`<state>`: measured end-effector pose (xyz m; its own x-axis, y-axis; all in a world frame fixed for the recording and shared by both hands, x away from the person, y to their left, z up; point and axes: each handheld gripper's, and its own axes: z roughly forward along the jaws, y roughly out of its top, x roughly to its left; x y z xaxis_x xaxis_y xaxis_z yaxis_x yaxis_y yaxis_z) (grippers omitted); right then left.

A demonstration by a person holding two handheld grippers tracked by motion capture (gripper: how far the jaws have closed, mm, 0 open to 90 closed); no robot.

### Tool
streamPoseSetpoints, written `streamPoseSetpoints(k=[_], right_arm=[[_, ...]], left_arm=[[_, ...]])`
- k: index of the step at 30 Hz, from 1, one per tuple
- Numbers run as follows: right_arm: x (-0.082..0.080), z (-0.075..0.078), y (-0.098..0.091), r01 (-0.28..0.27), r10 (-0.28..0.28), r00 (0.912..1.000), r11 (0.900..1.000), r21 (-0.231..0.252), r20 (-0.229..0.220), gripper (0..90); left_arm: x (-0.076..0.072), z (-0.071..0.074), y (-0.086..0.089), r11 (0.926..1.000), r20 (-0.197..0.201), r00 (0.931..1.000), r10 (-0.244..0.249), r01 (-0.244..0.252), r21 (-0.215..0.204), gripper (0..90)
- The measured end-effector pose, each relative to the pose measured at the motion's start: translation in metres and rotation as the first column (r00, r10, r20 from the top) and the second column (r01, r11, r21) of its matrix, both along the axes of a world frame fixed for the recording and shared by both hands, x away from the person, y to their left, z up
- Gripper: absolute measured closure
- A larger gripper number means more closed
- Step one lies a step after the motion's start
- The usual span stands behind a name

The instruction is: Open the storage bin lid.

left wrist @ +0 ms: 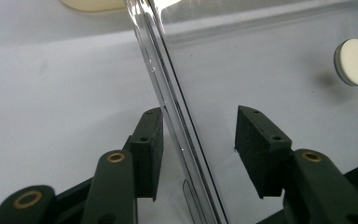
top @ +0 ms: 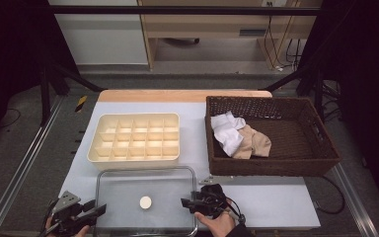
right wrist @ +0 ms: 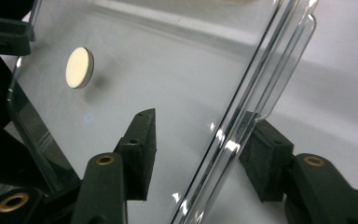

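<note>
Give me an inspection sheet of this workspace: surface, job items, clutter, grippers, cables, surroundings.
Surface: pale table top with a wooden strip along its far edge.
Job items: clear lid with a round cream knob, lying flat at the near edge; cream divided tray just beyond it, compartments empty.
Clutter: dark wicker basket at the right, holding a white cloth and a beige cloth.
Grippers: left gripper and right gripper each straddle an opposite side rim of the lid, jaws apart, pads not pressing.
Cables: one black cable off the table's right edge; more by the far wall.
Surroundings: black frame bars, grey floor, wooden furniture behind.
</note>
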<state>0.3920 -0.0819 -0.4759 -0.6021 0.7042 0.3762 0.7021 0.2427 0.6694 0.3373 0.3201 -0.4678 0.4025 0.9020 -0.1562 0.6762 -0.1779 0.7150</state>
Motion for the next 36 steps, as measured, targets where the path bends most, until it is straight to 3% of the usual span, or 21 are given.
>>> streamPoseSetpoints(k=[6,8,9,10,13,19,22,25,30,36], right_arm=[[0.0,-0.001,0.003,-0.001,0.001,0.9999,0.9997,-0.026,0.015,45.1],[0.0,-0.002,0.004,-0.001,0.002,0.9998,0.9992,-0.04,0.021,43.6],[0.0,-0.002,0.005,0.0,0.001,0.9997,0.9991,-0.043,0.026,42.2],[0.001,-0.002,0.005,0.004,-0.002,0.9996,0.9986,-0.052,0.03,40.1],[0.003,-0.002,0.004,0.011,-0.011,0.9999,0.9993,-0.035,0.008,39.9],[0.002,-0.002,0.004,0.017,-0.014,0.999,0.9974,-0.07,0.043,38.5],[0.001,-0.001,0.003,0.024,-0.017,0.9977,0.9929,-0.117,0.066,37.5],[-0.001,0.002,0.0,0.024,-0.012,0.9913,0.9957,-0.089,0.131,37.8],[-0.001,0.006,-0.004,0.034,-0.021,0.9864,0.9963,-0.078,0.163,36.9],[0.001,0.012,-0.01,0.041,-0.027,0.9774,0.9973,-0.061,0.21,37.5]], left_arm=[[0.003,-0.001,-0.002,1.0,-0.013,0.9999,-0.004,0.004,0.008,48.0],[0.003,-0.002,-0.004,0.9991,0.005,1.0,0.002,-0.003,0.043,46.9],[0.004,-0.002,-0.006,0.9969,0.015,0.9999,-0.001,0.0,0.079,49.8],[0.005,-0.003,-0.008,0.9947,0.006,0.9999,-0.01,0.009,0.102,51.8],[0.007,-0.004,-0.011,0.9933,0.007,0.9999,-0.015,0.014,0.115,49.7],[0.009,-0.004,-0.01,0.9931,0.011,0.9999,-0.006,0.005,0.117,49.4],[0.01,-0.003,-0.008,0.9946,0.027,0.9996,0.006,-0.008,0.103,47.3],[0.013,-0.002,-0.007,0.9964,0.045,0.9989,0.012,-0.015,0.083,45.0],[0.017,0.002,-0.003,0.996,0.101,0.9946,0.022,-0.031,0.084,46.9],[0.017,0.004,-0.002,0.9953,0.179,0.9836,0.025,-0.041,0.087,50.8]])
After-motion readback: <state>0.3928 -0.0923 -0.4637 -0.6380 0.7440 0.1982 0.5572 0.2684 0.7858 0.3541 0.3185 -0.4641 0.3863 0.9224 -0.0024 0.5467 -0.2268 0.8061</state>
